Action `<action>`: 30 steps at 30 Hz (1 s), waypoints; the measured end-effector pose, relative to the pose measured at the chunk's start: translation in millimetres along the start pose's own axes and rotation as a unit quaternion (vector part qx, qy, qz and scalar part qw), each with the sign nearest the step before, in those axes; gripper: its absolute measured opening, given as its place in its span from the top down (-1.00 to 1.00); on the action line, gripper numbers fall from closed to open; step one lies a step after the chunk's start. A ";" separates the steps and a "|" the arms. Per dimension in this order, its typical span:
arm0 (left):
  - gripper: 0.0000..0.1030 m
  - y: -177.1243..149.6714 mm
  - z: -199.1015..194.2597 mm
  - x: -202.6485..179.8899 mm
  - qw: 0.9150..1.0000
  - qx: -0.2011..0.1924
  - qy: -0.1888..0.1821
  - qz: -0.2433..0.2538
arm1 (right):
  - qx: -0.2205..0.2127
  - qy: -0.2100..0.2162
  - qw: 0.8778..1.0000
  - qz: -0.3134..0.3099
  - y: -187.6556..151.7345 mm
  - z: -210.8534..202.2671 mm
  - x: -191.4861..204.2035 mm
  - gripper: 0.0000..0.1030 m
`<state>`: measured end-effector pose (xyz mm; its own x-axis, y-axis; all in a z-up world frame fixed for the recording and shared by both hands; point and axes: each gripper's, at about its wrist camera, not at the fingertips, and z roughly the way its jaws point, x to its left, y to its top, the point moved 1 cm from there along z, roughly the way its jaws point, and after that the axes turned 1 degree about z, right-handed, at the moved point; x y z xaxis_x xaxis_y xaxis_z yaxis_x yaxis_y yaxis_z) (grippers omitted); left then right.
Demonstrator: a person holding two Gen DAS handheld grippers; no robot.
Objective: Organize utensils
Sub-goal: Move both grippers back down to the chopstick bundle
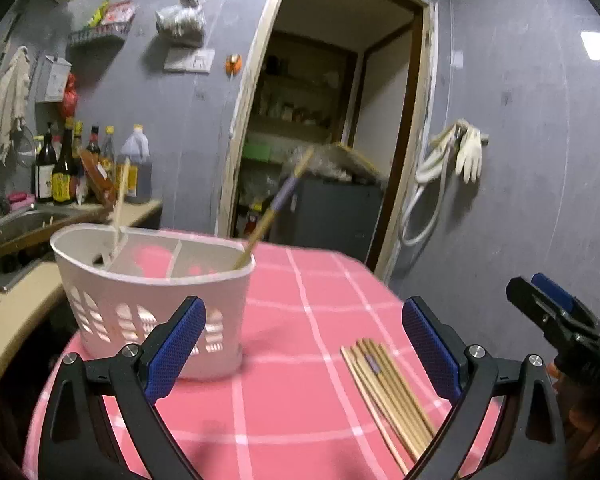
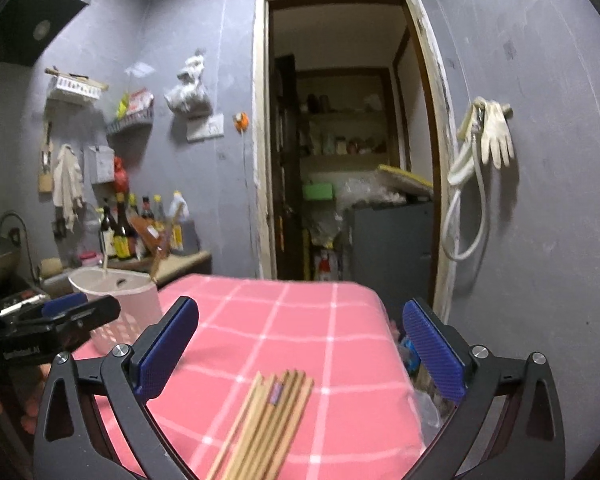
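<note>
A white perforated utensil basket (image 1: 156,300) stands on the pink checked tablecloth (image 1: 300,360). Inside it lean a pale utensil handle (image 1: 121,204) at the left and a wooden stick with a purple band (image 1: 276,204) at the right. Several wooden chopsticks (image 1: 384,392) lie bundled on the cloth to the right. My left gripper (image 1: 304,344) is open and empty, its left pad in front of the basket. My right gripper (image 2: 300,352) is open and empty above the chopsticks (image 2: 268,416). The basket (image 2: 120,304) sits far left in the right wrist view.
A counter with a sink (image 1: 16,228) and several bottles (image 1: 60,168) runs along the left. An open doorway (image 1: 320,120) lies behind the table. Gloves and a hose (image 1: 452,160) hang on the grey wall. The table edge (image 2: 396,340) drops off at the right.
</note>
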<state>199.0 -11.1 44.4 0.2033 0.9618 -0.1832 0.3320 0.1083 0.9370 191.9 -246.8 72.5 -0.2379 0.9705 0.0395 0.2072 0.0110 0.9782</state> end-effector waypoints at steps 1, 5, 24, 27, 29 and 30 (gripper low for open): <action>-0.87 -3.8 4.3 -1.3 1.000 0.007 0.000 0.000 | 0.009 -0.003 1.000 0.003 -3.9 2.3 -2.9 -1.00; -0.87 -18.1 18.7 -5.9 0.999 0.032 0.005 0.000 | 0.034 -0.012 0.999 0.011 -16.1 9.7 -11.6 -1.00; -0.11 -55.2 85.7 -29.7 0.973 0.220 -0.063 0.033 | 0.218 0.015 0.975 0.029 -58.0 65.1 -27.8 0.03; 0.01 -59.7 94.8 -35.0 0.967 0.240 -0.067 0.045 | 0.247 0.024 0.968 0.026 -63.5 74.2 -25.6 0.12; 0.08 -59.9 100.5 -37.3 0.965 0.250 -0.067 0.048 | 0.266 0.029 0.963 0.026 -67.7 80.2 -25.0 0.20; 0.14 -60.3 102.4 -38.2 0.964 0.252 -0.067 0.048 | 0.273 0.031 0.961 0.027 -68.9 83.7 -24.8 0.22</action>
<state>265.5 -80.1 -35.6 0.3612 0.9168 -0.1703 0.7042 -0.1485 0.6943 263.0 -251.5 -13.0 -0.2650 0.9574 0.1147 0.6839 0.1028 0.7223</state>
